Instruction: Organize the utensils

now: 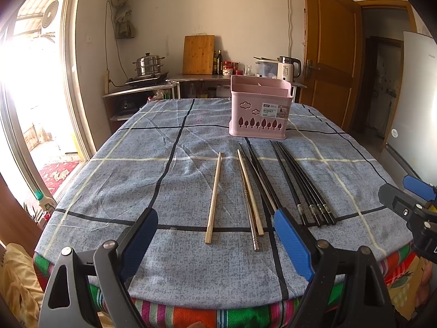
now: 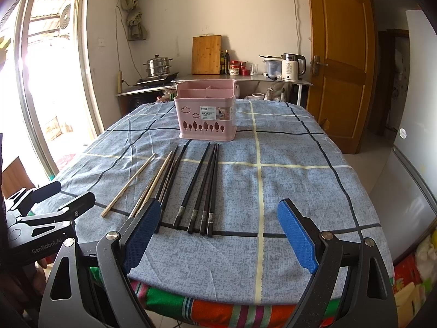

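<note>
A pink divided utensil basket (image 1: 259, 109) (image 2: 206, 114) stands upright at the far middle of the table. In front of it lie several chopsticks: a single wooden one (image 1: 213, 197) (image 2: 128, 184), a wooden and metal pair (image 1: 250, 196) (image 2: 155, 184), and several black ones (image 1: 303, 183) (image 2: 202, 186). My left gripper (image 1: 215, 232) is open and empty above the near table edge, its jaws either side of the wooden chopsticks' near ends. My right gripper (image 2: 218, 224) is open and empty, to the right of the black chopsticks' near ends.
The table wears a blue checked cloth (image 1: 136, 164) (image 2: 300, 191) over a striped one. A counter (image 2: 240, 78) behind holds a steamer pot, cutting board, bottles and kettle. A wooden door (image 2: 338, 54) stands at the right and a bright glass door (image 1: 27, 82) at the left.
</note>
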Demonstrator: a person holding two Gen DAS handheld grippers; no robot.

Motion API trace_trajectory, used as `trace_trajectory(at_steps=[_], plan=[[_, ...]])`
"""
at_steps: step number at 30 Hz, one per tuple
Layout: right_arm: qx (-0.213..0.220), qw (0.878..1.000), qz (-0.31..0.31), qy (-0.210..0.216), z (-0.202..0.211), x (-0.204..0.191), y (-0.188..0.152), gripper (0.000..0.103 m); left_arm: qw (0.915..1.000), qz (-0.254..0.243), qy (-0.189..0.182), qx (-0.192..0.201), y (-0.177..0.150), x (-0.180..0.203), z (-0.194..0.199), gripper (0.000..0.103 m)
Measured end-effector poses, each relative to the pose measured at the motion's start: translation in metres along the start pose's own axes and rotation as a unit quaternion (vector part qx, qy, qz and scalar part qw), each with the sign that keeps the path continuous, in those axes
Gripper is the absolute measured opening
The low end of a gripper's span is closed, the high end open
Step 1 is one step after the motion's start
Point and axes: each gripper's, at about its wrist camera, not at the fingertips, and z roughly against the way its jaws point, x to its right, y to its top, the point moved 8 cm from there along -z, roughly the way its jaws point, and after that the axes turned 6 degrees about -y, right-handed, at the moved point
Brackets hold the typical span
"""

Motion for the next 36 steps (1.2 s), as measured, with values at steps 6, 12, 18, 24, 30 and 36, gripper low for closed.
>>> trace_trajectory(at_steps=[6,12,18,24,30,36], plan=[[-0.002,1.000,-0.001,0.000,-0.001,0.001,-0.002,0.088,1.0000,0.003,-0.002,-0.004,-0.002,-0.001,-0.003,0.087],[-0.007,1.000,-0.001,0.003,-0.007,-0.001,0.000,0.088,0.9996,0.018,-0.013,-0.015,-0.004,-0.007,-0.013,0.087],[-0.019,1.000,-0.003,0.020,-0.022,-0.007,0.004,0.088,0.9982,0.030,-0.022,-0.046,0.001,-0.019,-0.040,0.086],[-0.050,0.998,0.000,0.029,-0.053,-0.011,0.012,0.088,0.9951,0.038,-0.020,-0.089,0.012,-0.034,-0.078,0.078],[-0.086,0.996,-0.006,0.038,-0.090,-0.014,0.024,0.080,0.9910,0.033,-0.040,-0.123,0.026,-0.039,-0.121,0.062],[-0.116,0.992,-0.008,0.048,-0.127,-0.020,0.038,0.051,0.9879,0.027,-0.038,-0.148,0.038,-0.044,-0.164,0.045]])
